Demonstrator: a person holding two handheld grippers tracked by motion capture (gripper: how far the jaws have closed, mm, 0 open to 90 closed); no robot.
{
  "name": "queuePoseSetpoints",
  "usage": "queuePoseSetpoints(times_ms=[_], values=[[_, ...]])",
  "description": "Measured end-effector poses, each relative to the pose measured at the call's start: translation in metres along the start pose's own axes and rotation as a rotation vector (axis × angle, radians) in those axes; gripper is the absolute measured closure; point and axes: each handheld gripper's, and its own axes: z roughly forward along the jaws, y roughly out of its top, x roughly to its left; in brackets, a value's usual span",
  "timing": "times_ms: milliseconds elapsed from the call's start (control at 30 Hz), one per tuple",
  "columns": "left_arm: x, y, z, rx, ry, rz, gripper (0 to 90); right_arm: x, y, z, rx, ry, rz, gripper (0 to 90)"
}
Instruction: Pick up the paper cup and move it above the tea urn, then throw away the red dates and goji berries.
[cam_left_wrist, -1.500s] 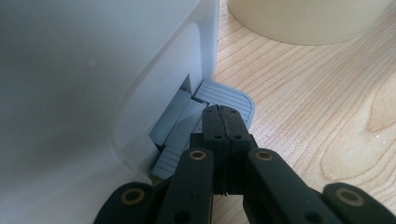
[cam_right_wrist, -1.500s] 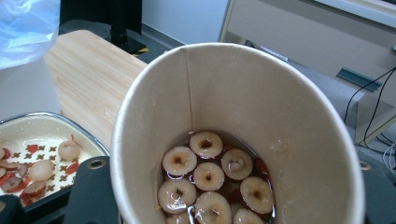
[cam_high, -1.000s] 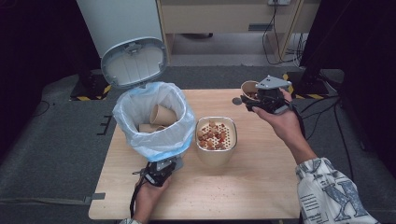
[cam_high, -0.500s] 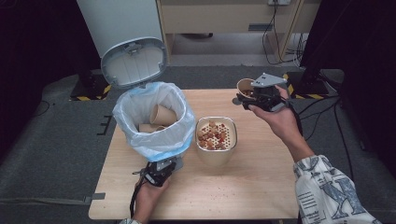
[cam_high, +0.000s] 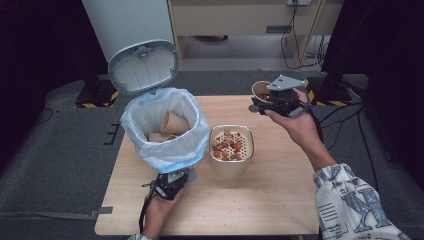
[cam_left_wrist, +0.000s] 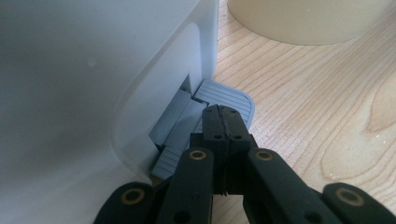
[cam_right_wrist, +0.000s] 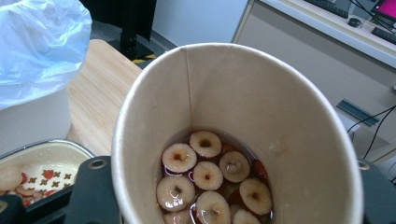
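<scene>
The right claw (cam_high: 264, 103) grips a paper cup (cam_right_wrist: 233, 135) of fruit slices above the table's (cam_high: 280, 200) far edge; the left claw (cam_left_wrist: 223, 122), closed, presses the bin's pedal (cam_left_wrist: 224, 95); next, tip the cup over the strainer bowl (cam_high: 231, 145).

open table front (cam_high: 270, 210); bin (cam_high: 165, 135) and strainer bowl (cam_high: 231, 150) block the middle.

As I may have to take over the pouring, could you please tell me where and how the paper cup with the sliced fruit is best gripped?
Grip the paper cup across its side wall below the rolled rim, coming from the side with a finger on each flank, as the right gripper does now. The wall is thin and tapers downward, and the cup holds fruit slices in liquid, so squeeze gently, since it would probably crumple, and keep it upright.
</scene>
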Motion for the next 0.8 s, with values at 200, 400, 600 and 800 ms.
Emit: queuePoseSetpoints(times_ms=[200,400,600,800], values=[[0.000,0.000,0.000,-0.003,0.002,-0.001,89.8,0.000,0.002,0.001,0.002,-0.002,-0.008,37.3],[-0.001,0.000,0.000,-0.003,0.010,-0.019,89.8,0.006,0.003,0.005,-0.006,0.014,-0.051,37.3],[-0.001,0.000,0.000,-0.005,0.000,-0.018,89.8,0.008,0.002,0.008,-0.009,0.015,-0.085,37.3],[-0.002,-0.001,0.000,-0.011,0.006,-0.027,89.8,0.016,0.004,0.009,-0.018,0.039,-0.117,37.3]])
